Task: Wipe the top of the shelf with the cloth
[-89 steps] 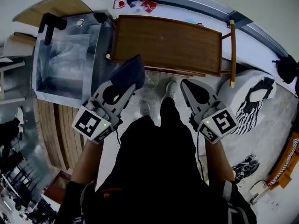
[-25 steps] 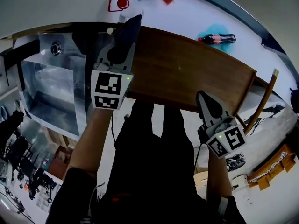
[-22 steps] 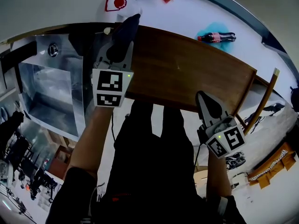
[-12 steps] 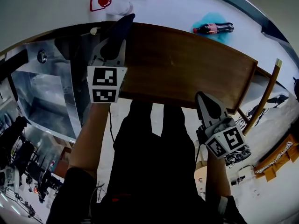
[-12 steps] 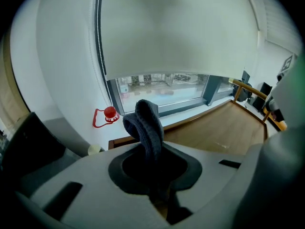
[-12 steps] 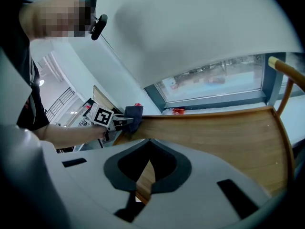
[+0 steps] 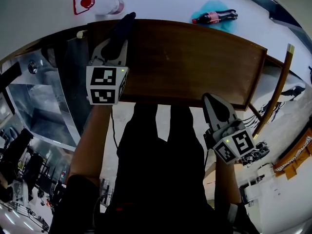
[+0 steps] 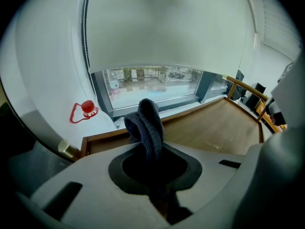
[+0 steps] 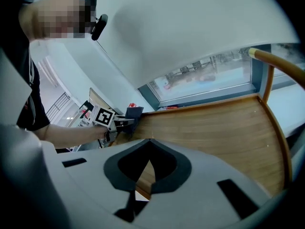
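Clamping the cloth (image 7: 124, 26) in your left gripper (image 7: 116, 45), you hold it at the far left corner of the shelf top (image 7: 195, 57), ready to sweep across; your right gripper (image 7: 212, 104), jaws together on nothing, hangs off the near edge, out of the way.

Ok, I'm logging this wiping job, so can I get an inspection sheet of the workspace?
Surface: wooden shelf top, bare apart from the cloth over its far left corner.
Job's things: cloth dark, bunched, in the left gripper.
Clutter: cola bottle lying on the floor beyond the shelf.
Grippers: left gripper shut on cloth; right gripper shut, empty, near the front edge.
Cables: thin cable beside the left forearm.
Surroundings: metal unit at left.
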`<control>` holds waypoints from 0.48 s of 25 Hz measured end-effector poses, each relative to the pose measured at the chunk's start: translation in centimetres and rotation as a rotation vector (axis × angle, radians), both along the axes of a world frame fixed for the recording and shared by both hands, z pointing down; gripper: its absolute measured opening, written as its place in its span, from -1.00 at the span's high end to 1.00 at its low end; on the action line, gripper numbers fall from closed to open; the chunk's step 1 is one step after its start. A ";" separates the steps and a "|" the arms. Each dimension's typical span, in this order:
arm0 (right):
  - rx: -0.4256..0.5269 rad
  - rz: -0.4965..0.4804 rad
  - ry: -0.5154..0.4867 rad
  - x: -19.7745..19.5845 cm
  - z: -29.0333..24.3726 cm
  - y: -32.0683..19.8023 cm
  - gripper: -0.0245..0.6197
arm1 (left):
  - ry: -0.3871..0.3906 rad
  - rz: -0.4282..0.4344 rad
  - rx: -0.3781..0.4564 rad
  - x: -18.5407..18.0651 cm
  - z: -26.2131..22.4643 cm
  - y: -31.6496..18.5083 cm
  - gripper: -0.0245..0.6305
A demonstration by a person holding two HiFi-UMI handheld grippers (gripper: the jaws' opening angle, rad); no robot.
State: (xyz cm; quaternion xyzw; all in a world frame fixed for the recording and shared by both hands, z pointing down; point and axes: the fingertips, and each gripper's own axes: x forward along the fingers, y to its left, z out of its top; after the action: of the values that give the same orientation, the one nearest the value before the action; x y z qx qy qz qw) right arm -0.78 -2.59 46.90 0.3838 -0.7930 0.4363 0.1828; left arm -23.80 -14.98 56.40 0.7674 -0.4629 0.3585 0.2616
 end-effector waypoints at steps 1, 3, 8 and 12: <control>0.000 0.004 -0.001 0.2 0.0 0.2 0.91 | 0.000 0.008 0.000 0.4 0.1 0.0 0.75; 0.001 0.014 -0.001 0.7 0.1 0.4 0.91 | 0.000 0.026 -0.001 1.3 0.3 0.1 0.75; 0.012 0.049 -0.002 2.4 0.0 0.6 0.91 | -0.003 0.066 -0.007 3.4 0.8 0.3 0.75; 0.013 0.070 -0.003 3.6 0.0 1.2 0.91 | -0.001 0.091 -0.009 5.1 0.9 0.4 0.75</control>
State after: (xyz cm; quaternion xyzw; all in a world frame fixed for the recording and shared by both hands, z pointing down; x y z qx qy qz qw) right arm 2.84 -1.42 46.92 0.4119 -0.7821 0.4379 0.1639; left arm -18.65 -14.57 57.28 0.7863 -0.4260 0.3723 0.2482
